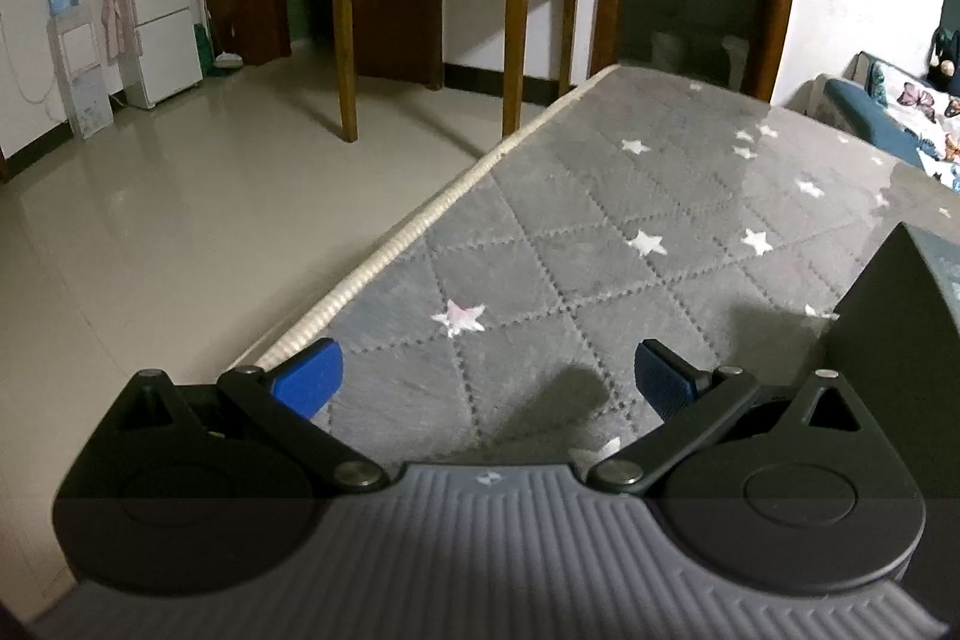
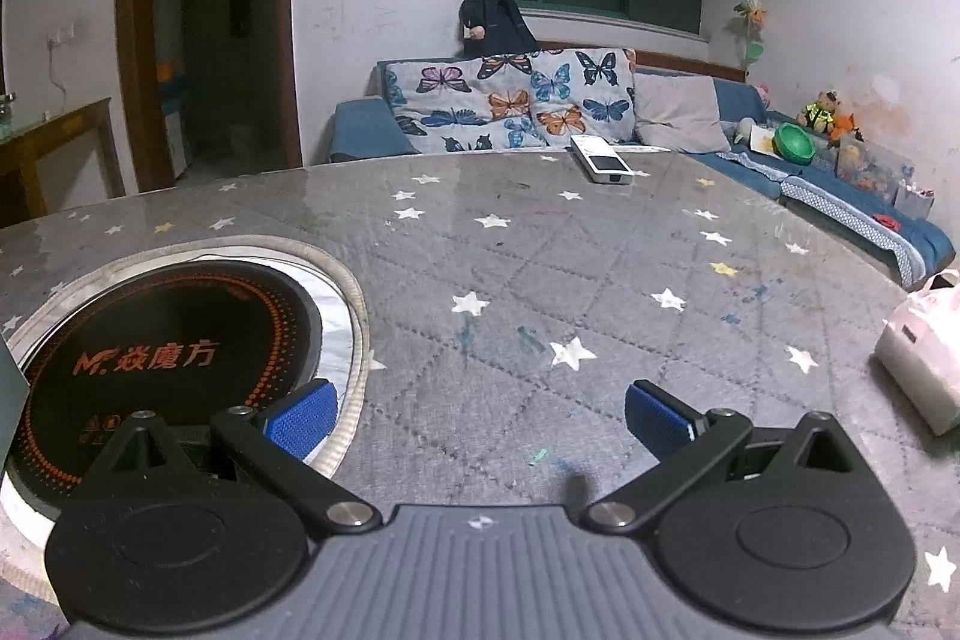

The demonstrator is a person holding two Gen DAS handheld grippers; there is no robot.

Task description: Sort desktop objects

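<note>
The right gripper (image 2: 477, 415) hangs low over the tabletop (image 2: 540, 268) with its blue pads spread wide and nothing between them, so it is ready to close on something but holds nothing. Just off its left finger sits a round induction cooker (image 2: 168, 340) sunk into the table, ringed in metal. That recess is a lip to steer around when sliding anything. Ahead, the star-printed grey cover runs bare across the middle, giving plenty of room to travel toward the far edge, where a white remote control (image 2: 602, 159) lies flat, long side pointing away, well apart from the gripper. At the right edge a pale pink-and-white bag (image 2: 924, 358) rests partly out of view. These two are the loose things in sight that sorting could concern; whether they already lie where they belong, the views do not settle. The left gripper (image 1: 486, 379) is likewise wide open and empty, poised near the table's left edge, whose cream trim (image 1: 384, 262) drops straight to the floor. A dark box-like shape (image 1: 888, 328) stands just beside its right finger.
</note>
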